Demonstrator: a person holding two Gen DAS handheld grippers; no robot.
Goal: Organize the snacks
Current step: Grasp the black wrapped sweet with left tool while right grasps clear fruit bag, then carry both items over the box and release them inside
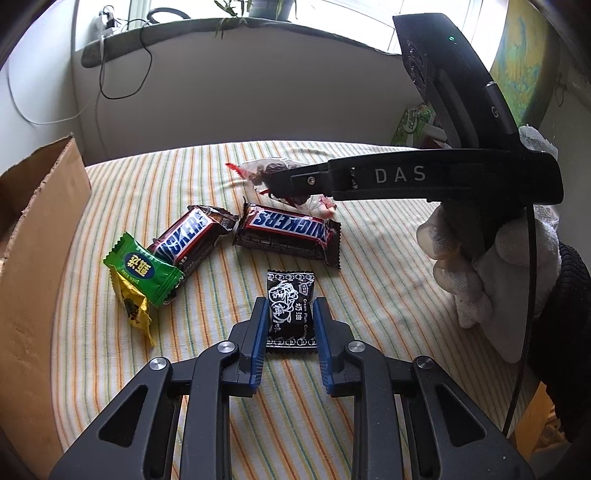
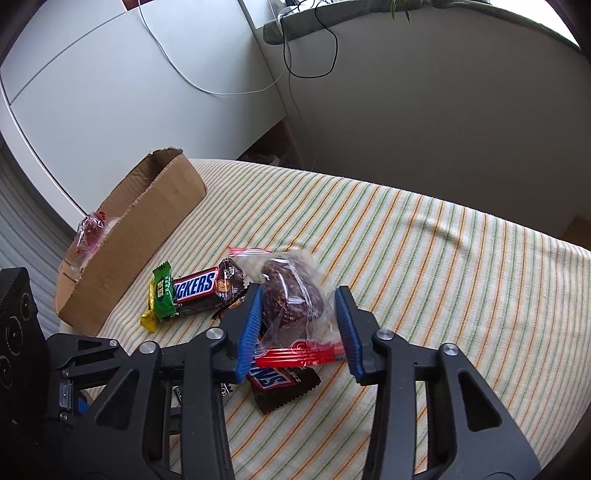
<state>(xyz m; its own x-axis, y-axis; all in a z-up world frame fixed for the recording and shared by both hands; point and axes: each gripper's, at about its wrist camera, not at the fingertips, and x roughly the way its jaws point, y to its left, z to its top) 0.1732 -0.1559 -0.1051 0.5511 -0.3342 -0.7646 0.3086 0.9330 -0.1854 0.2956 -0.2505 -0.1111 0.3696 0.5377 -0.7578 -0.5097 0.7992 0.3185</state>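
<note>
White walls, bright window sill.

Striped tablecloth: woven cloth, matt, lightly wrinkled. Cardboard box left of both tongs: brown corrugated, matt, torn rough rim. Black plum candy between left gripper pads: glossy printed film. Clear bag between right gripper pads: shiny crinkled plastic. Pads: ribbed blue, rubbery look.
</note>
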